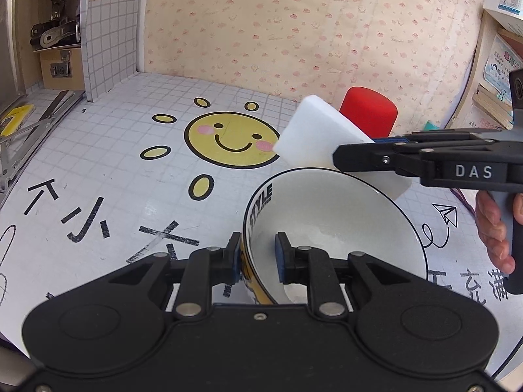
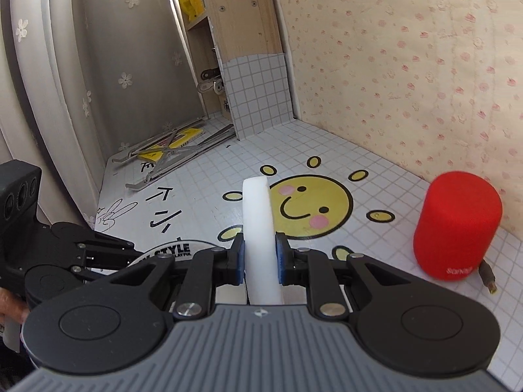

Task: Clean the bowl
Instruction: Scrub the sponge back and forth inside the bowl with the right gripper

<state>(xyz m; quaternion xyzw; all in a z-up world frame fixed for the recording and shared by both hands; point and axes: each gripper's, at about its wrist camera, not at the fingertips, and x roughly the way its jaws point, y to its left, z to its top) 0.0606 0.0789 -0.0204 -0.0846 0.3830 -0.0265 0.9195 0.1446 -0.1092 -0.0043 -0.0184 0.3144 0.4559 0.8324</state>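
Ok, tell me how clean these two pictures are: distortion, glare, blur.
Left wrist view: strong fisheye bending at the edges; soft glare inside the bowl; the sponge is sharp. Right wrist view: the same bending, curtain and wall curve; the sponge is bright with little texture; the red cylinder is slightly soft.

There was one bowl [image 1: 333, 225], one white sponge [image 1: 313, 137], one red cylinder [image 1: 369, 111], and two tongs: left [image 1: 256, 254], right [image 2: 260, 258].
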